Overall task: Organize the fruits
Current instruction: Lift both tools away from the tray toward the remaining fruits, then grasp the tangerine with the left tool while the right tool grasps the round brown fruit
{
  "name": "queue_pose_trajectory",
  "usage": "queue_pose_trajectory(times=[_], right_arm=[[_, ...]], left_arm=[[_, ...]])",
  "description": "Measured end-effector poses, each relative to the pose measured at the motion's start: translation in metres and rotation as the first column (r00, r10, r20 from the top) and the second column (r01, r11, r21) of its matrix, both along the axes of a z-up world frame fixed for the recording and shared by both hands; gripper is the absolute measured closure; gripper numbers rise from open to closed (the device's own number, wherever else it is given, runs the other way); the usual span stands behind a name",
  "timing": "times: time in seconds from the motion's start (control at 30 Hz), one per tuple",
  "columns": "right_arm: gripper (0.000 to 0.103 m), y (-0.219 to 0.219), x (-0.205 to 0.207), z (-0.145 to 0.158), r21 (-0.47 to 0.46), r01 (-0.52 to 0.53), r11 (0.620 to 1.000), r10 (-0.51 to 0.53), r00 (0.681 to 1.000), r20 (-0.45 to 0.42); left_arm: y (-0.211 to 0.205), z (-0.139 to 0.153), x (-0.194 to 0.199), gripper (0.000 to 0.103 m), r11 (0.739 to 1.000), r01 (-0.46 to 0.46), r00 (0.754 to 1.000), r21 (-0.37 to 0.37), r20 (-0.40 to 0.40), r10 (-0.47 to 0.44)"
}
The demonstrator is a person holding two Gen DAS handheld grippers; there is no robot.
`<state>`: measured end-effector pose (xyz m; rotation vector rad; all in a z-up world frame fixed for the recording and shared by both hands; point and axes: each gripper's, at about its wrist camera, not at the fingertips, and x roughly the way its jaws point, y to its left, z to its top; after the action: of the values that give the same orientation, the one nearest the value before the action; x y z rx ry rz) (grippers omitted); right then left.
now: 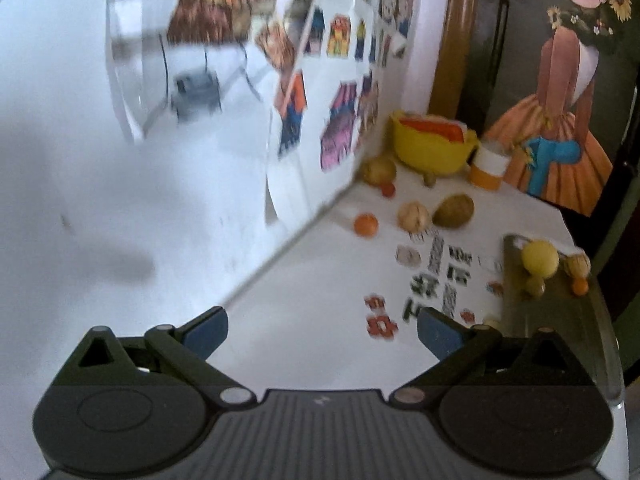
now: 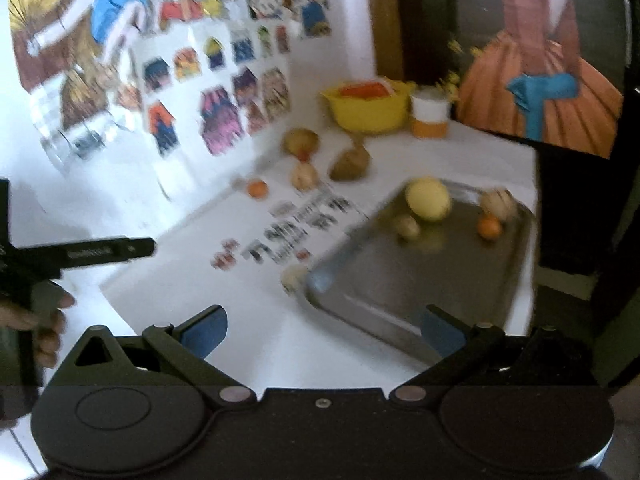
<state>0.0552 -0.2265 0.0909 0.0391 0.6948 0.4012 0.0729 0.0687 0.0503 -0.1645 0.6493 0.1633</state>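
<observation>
You have one metal tray [image 2: 400, 280] carrying four fruits, namely one large yellow fruit [image 2: 427, 199], one small orange [image 2: 489, 227] and two pale ones, with about six more loose on the surface [image 2: 260, 332], plus one yellow bowl [image 2: 366, 114] and one cup [image 2: 429, 114].

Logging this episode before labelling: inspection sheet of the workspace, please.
Surface: white tabletop with printed stickers.
Job's things: rectangular metal tray holds a large yellow round fruit, a small orange fruit and two pale ones; loose on the table are a brown oval fruit, another small orange and others.
Clutter: yellow plastic bowl, white-and-orange cup.
Grippers: left hand-held gripper and right hand-held gripper open, empty.
Cables: nothing seen.
Surroundings: cartoon-sticker wall, painted-figure poster.
</observation>
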Motion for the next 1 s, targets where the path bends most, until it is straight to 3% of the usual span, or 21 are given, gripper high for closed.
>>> queue_pose_trajectory(times=[0.27, 0.47, 0.7, 1.0], right_arm=[[0.001, 0.020, 0.048, 0.055, 0.048, -0.049, 0.998, 0.046, 0.998, 0.053], [0.001, 0.036, 0.098, 0.070, 0.008, -0.062, 0.998, 0.061, 0.993, 0.097], [0.001, 0.052, 0.164, 0.053, 0.001, -0.049, 0.999, 0.049, 0.996, 0.078], [0.001, 0.087, 0.239, 0.007, 0.045, -0.087, 0.995, 0.087, 0.996, -0.002]], left_arm=[[0.001, 0.035, 0.030, 0.000, 0.999, 0.006, 0.999, 0.053, 0.046, -0.009], [-0.003, 0.034, 0.062, 0.000, 0.999, 0.026, 0.999, 0.028, 0.027, -0.027], [-0.002, 0.005, 0.107, 0.000, 1.000, 0.024, 1.000, -0.017, 0.003, -0.024], [0.003, -0.048, 0.170, 0.000, 0.996, -0.033, 0.993, -0.088, -0.116, 0.022]])
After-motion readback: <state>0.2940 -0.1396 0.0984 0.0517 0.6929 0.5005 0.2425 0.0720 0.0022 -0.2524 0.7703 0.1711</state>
